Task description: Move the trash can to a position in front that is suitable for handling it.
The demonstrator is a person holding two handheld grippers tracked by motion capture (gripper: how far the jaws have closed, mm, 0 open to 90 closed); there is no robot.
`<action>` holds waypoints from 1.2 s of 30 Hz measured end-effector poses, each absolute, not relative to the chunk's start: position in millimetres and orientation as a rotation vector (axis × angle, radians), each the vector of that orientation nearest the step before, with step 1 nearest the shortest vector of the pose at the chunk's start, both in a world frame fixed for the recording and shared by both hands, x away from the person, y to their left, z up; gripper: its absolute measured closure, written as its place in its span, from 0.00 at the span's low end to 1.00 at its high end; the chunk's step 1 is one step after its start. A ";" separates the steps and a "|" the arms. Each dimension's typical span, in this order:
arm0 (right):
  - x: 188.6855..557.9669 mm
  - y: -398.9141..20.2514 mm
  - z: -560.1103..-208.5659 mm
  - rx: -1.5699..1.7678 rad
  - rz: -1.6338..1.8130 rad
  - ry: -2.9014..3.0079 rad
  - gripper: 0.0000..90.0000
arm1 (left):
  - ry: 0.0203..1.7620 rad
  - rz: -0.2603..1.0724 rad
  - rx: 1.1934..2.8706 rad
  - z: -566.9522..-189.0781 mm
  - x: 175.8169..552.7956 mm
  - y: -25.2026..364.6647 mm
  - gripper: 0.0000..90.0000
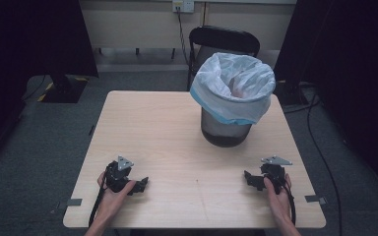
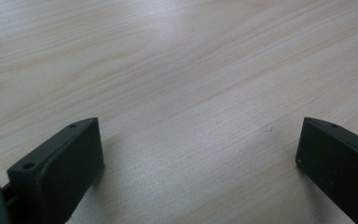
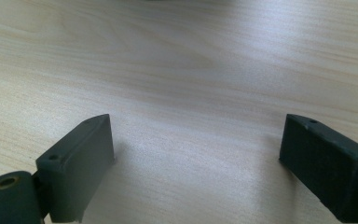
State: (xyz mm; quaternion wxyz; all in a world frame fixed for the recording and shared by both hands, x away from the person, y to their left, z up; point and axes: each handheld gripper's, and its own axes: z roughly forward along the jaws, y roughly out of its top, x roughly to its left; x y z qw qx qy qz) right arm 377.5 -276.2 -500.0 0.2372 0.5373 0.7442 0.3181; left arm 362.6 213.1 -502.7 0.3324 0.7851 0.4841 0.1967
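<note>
Both grippers resting on table, jaws spread, nothing held.

Left gripper (image 1: 140, 185) and right gripper (image 1: 249, 178) sit near the front edge of the wooden table (image 1: 167, 137), well apart, each with jaws wide and bare wood between. One bin (image 1: 226, 129) with one white liner bag (image 1: 234, 86) stands at the far right; its inside is hard to make out. One chair (image 1: 224, 42) behind is partly hidden. Forearms are cut off at the frame bottom.

A black folding chair (image 1: 225, 42) stands behind the table (image 1: 152, 128).
</note>
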 end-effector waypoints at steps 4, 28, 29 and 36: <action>376.5 -279.2 -496.2 1.446 0.904 2.066 0.14 | 1.209 0.520 2.065 -499.4 359.8 214.2 0.14; 418.0 -304.6 -436.7 1.430 1.111 1.925 0.19 | 1.057 0.470 1.975 -428.5 419.2 155.8 0.20; 418.0 -304.6 -436.7 1.430 1.111 1.925 0.19 | 1.057 0.470 1.975 -428.5 419.2 155.8 0.20; 453.2 -312.5 -414.6 1.435 1.126 1.903 0.19 | 1.106 0.436 1.926 -419.2 471.8 132.0 0.22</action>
